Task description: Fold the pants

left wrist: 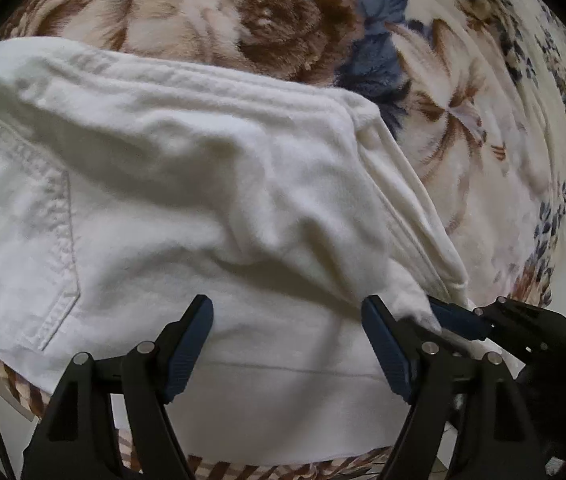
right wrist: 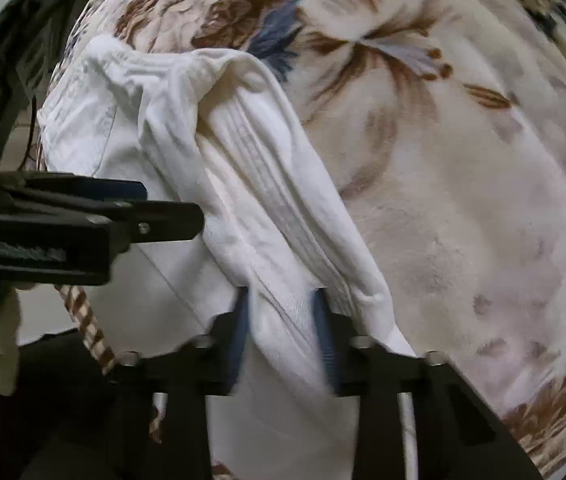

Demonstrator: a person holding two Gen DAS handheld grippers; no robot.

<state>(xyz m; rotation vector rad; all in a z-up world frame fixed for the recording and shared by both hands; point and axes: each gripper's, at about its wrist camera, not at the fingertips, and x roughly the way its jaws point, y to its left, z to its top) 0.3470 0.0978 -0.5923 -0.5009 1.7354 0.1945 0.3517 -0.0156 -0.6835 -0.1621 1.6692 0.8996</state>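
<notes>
Left wrist view, nearest: left gripper (left wrist: pixel 287 308) with its jaws spread wide over white cloth, nothing pinched between them. Blue ribbed pads (left wrist: pixel 189 344) hang just above or on the fabric — contact cannot be told.

Under them lie the pants (left wrist: pixel 187 184), white, bunched in soft folds. A stitched back pocket (left wrist: pixel 49 256) shows at the left of this view only. A hem edge runs along the bottom, with the striped border of the blanket beneath it.

At the right edge of the same view the right gripper (left wrist: pixel 457 316) comes in sideways, its blue pad against a corner of the cloth.

Right wrist view settles that: right gripper (right wrist: pixel 283 320) is clamped on a thick fold of the pants (right wrist: pixel 243 184), cloth squeezed between the two blue pads (right wrist: pixel 325 344). Slight blur here. The left gripper (right wrist: pixel 143 216) shows from the side at left, over the garment — its spread cannot be judged from this angle.

Farther out in this view the garment's ribbed band and stacked layers run up and away from the grip, draped rather than flat.

Beyond everything: floral blanket (left wrist: pixel 463 112), cream with brown and blue flowers, plush. The pants rest on it near its edge.
</notes>
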